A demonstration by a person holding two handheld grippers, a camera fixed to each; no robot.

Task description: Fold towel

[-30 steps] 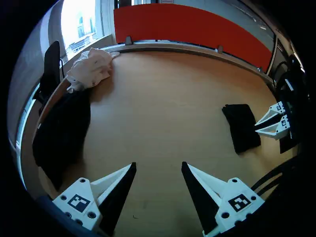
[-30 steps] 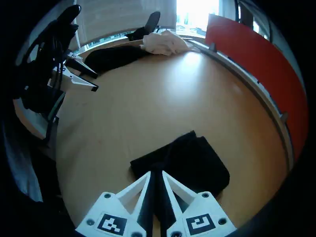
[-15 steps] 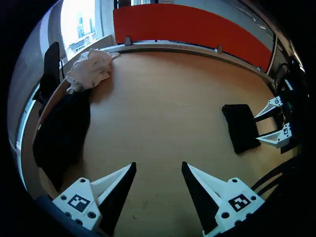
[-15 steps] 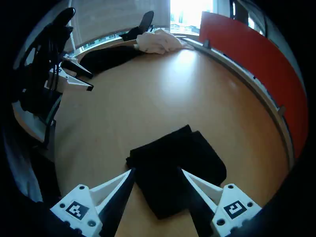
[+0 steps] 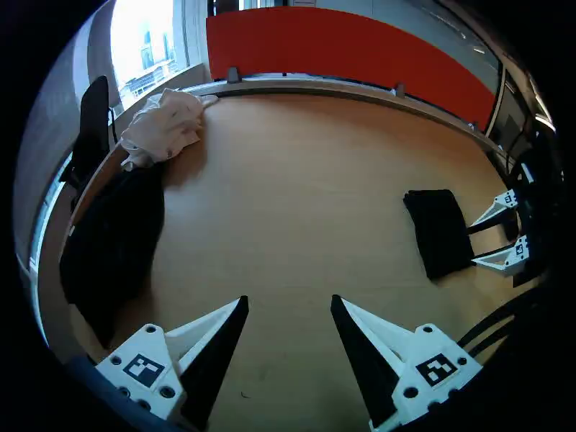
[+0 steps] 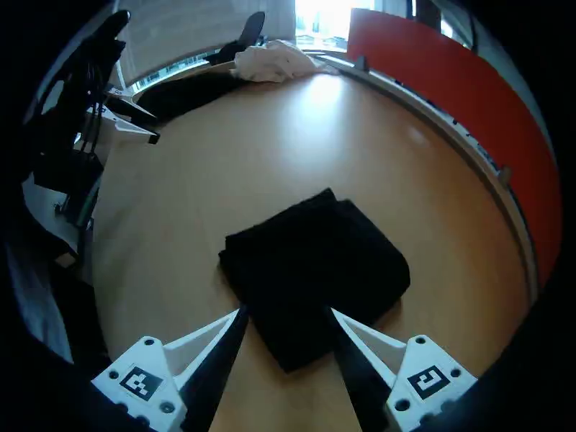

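Left gripper view: the left gripper (image 5: 289,299), jaws spread, hangs over the light wooden tabletop (image 5: 288,187), well apart from the folded black cloth towel (image 5: 439,232). Right gripper view: the right gripper (image 6: 288,311), jaws spread, straddles that towel's near edge, possibly touching it.

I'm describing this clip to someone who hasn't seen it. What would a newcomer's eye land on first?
Most likely the bright red panel running along the far edge of the wooden table. Next comes the folded black towel lying flat on that table, its near corner between the open fingers of the right gripper. A crumpled pale cloth sits at the table's far end by the bright window.
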